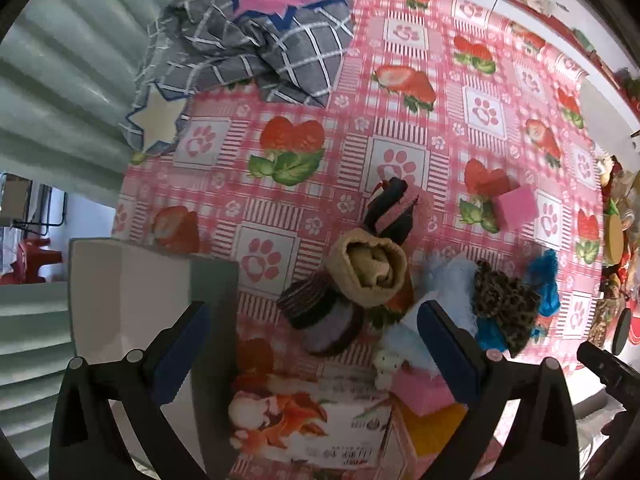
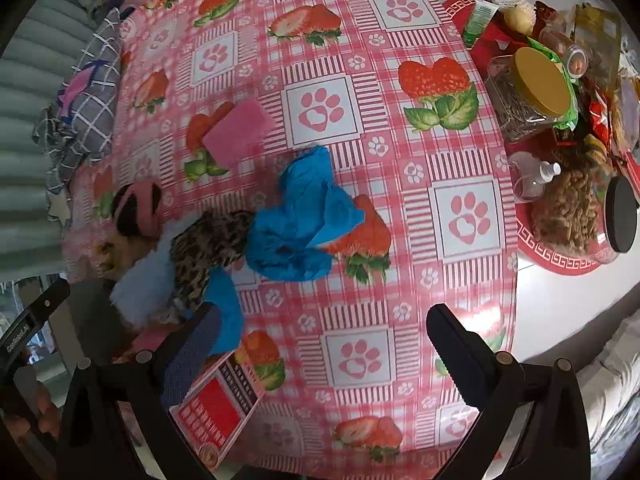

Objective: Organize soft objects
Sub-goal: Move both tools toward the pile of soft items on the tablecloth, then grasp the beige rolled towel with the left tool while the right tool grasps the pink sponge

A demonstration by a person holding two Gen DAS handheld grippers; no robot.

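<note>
Both tools, left (image 1: 312,352) and right (image 2: 324,344), wide open, empty; risk of snagging several socks (image 1: 368,272) together, scattering pile at 12 o'clock

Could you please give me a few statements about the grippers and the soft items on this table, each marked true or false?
1. The left gripper is open and holds nothing. True.
2. The right gripper is clamped on the crumpled blue cloth. False: it is open, and the cloth lies on the table.
3. The pink rectangular sponge lies apart from the sock pile. True.
4. The grey checked fabric with star patches is folded flat. False: it is rumpled.
</note>
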